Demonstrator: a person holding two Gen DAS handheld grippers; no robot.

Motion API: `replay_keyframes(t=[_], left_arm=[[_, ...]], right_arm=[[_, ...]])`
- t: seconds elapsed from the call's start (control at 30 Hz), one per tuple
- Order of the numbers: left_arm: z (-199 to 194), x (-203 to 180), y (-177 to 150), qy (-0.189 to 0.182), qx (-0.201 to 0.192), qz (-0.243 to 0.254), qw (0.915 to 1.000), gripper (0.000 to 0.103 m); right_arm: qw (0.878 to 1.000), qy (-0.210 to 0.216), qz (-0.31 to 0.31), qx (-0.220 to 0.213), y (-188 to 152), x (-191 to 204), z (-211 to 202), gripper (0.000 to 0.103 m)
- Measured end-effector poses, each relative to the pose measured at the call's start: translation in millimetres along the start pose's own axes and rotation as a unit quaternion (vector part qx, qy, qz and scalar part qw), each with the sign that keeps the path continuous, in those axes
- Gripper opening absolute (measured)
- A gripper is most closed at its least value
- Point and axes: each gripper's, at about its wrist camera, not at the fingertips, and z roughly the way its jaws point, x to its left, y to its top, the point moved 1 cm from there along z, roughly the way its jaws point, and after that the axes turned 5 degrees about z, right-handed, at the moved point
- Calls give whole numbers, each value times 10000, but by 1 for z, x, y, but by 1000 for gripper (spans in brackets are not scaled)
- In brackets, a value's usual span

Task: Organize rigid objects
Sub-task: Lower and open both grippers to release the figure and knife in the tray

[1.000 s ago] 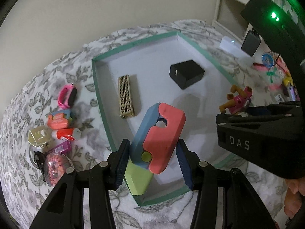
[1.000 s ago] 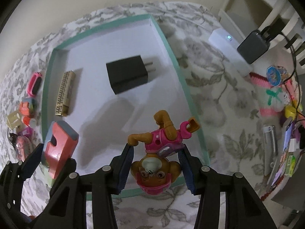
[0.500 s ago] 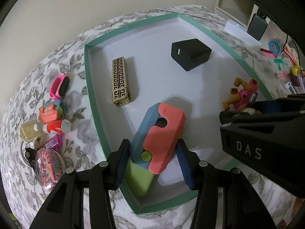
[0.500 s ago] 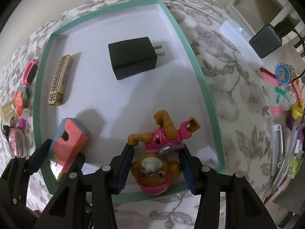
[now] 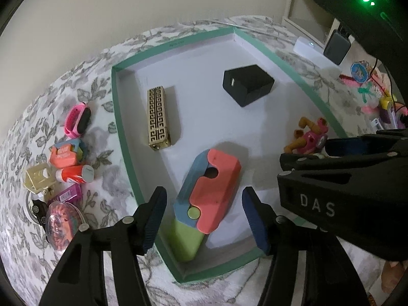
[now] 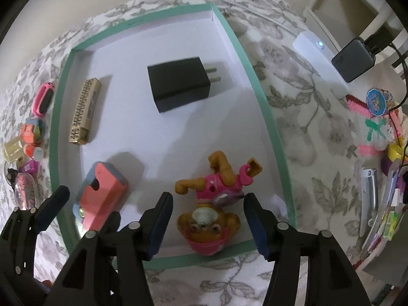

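A white tray with a green rim point(image 5: 125, 137) point(image 6: 270, 117) lies on the floral cloth. My left gripper point(image 5: 204, 219) is open, its fingers apart on either side of a coral, blue and green block toy point(image 5: 206, 199) point(image 6: 99, 199) that rests in the tray's near left corner. My right gripper point(image 6: 207, 224) is open around a brown and pink puppy figure point(image 6: 211, 204) point(image 5: 309, 135) lying on the tray floor near the front rim. A gold patterned case point(image 5: 158, 117) point(image 6: 83, 109) and a black charger point(image 5: 247, 84) point(image 6: 181, 86) lie farther in.
Small items lie left of the tray: a pink and black band point(image 5: 77, 119), an orange toy point(image 5: 65, 153), a red tube point(image 5: 74, 174), a cream frame point(image 5: 38, 178), a glitter disc point(image 5: 62, 224). Right of it are a white box point(image 6: 318, 56), a grey adapter point(image 6: 354, 58) and hair clips point(image 6: 368, 193).
Both grippers have opened and let go: the block toy and the puppy figure now rest on the tray floor. Both grippers had come down toward the tray before that.
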Motion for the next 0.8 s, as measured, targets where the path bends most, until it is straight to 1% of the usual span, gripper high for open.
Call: replay_keyframes(t=[0.1, 0.2, 0.33, 0.47, 0.6, 0.63, 0.67, 0.7, 0.73, 0.8], left_arm=[[-9, 5, 4, -38, -110, -79, 9999, 63], [-22, 16, 9, -131, -257, -288, 9992, 64], [-32, 31, 11, -177, -363, -565, 9976, 65], [-36, 50, 11, -119, -362, -890, 9953, 65], [-43, 69, 9, -86, -373, -1219, 9918, 65], [-45, 75, 9, -69, -405, -1312, 9905, 70], [-48, 81, 9, -46, -446, -1395, 9892, 83], [-50, 85, 8, -24, -493, -1466, 9880, 88], [-54, 91, 7, 2, -564, -1555, 9862, 91], [-61, 102, 5, 62, -656, -1698, 9833, 91]], right_arm=[[9997, 100, 37, -200, 4, -4, -15, 62], [9983, 173, 95, -548, 7, -9, -40, 62], [9964, 110, 67, -839, 8, -7, -63, 62], [9957, 102, 84, -920, 10, -2, -72, 62], [9959, 85, 17, -902, 9, 2, -69, 62], [9958, 70, -21, -912, 9, 5, -70, 62], [9956, 62, -62, -934, 9, 8, -71, 62], [9954, 53, -91, -955, 11, 11, -69, 66], [9948, 23, -148, -1011, 10, 14, -70, 68], [9938, -1, -242, -1081, 10, 18, -72, 70]])
